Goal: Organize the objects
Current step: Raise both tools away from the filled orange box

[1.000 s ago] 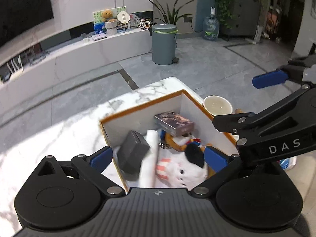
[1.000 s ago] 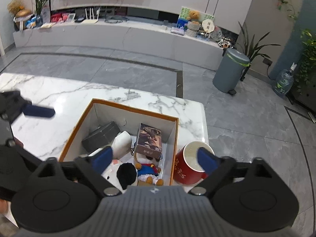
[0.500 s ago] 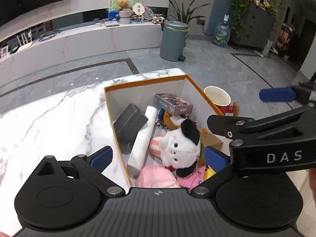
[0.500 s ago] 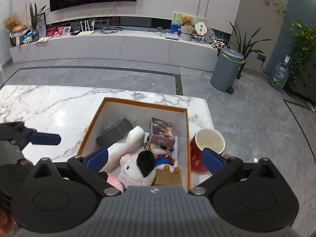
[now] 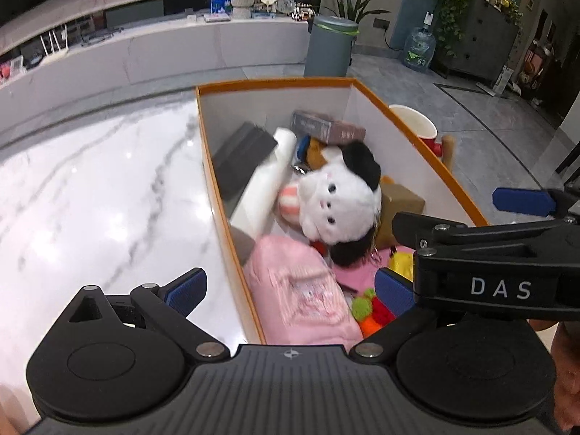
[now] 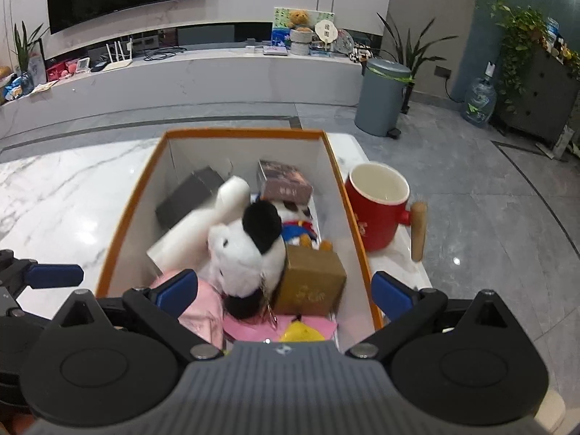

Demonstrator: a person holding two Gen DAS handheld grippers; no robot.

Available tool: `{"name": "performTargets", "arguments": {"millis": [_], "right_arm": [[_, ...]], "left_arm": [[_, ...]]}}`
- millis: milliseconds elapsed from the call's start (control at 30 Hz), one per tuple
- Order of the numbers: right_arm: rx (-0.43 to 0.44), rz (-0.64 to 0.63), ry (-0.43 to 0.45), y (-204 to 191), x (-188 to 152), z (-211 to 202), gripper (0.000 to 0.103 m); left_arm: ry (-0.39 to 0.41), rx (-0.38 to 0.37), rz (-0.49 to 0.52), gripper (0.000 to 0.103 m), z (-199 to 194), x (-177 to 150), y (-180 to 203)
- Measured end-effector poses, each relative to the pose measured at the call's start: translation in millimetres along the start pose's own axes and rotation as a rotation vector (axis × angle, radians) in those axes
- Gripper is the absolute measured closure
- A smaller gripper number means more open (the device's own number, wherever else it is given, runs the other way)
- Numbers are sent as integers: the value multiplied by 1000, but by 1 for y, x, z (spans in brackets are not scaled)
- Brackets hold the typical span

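An orange-rimmed white box (image 5: pixel 275 82) (image 6: pixel 239 132) on the marble table holds a black-and-white plush (image 5: pixel 340 195) (image 6: pixel 250 246), a white roll (image 5: pixel 264 185) (image 6: pixel 203 232), a dark case (image 5: pixel 243 156) (image 6: pixel 188 195), a printed card box (image 5: pixel 326 128) (image 6: pixel 284 181), a brown carton (image 6: pixel 311 279), a pink pouch (image 5: pixel 301 293) and small toys. My left gripper (image 5: pixel 290 286) is open and empty over the box's near left wall. My right gripper (image 6: pixel 284 290) is open and empty above the box's near end.
A red mug (image 6: pixel 378 206) (image 5: pixel 417 127) with a wooden handle stands right of the box near the table edge. Bare marble tabletop (image 5: pixel 101 188) lies to the left. A grey bin (image 6: pixel 384 96) stands on the floor beyond.
Both grippers have drawn back toward the box's near end, so more of its contents show. Both stayed open and empty.
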State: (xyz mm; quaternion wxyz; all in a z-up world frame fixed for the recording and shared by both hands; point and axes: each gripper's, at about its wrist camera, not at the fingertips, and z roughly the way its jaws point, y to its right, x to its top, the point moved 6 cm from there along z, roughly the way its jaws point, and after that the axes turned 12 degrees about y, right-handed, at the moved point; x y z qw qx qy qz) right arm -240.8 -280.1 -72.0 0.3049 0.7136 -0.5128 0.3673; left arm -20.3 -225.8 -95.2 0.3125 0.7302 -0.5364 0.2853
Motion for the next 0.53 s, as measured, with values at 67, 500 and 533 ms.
{"name": "performTargets", "arguments": {"millis": [67,500,533], "right_arm": [[-1,16,-14,1,-8,2,2],[-2,54,-29,1,-24,3,2],[-2,62,-31,1,-25,3,2]], "left_arm": [[-2,2,-4,0,0,-4,1],[29,31,-10,0,-8,-11,4],[31,31,-10,0,-9,-12,5]]}}
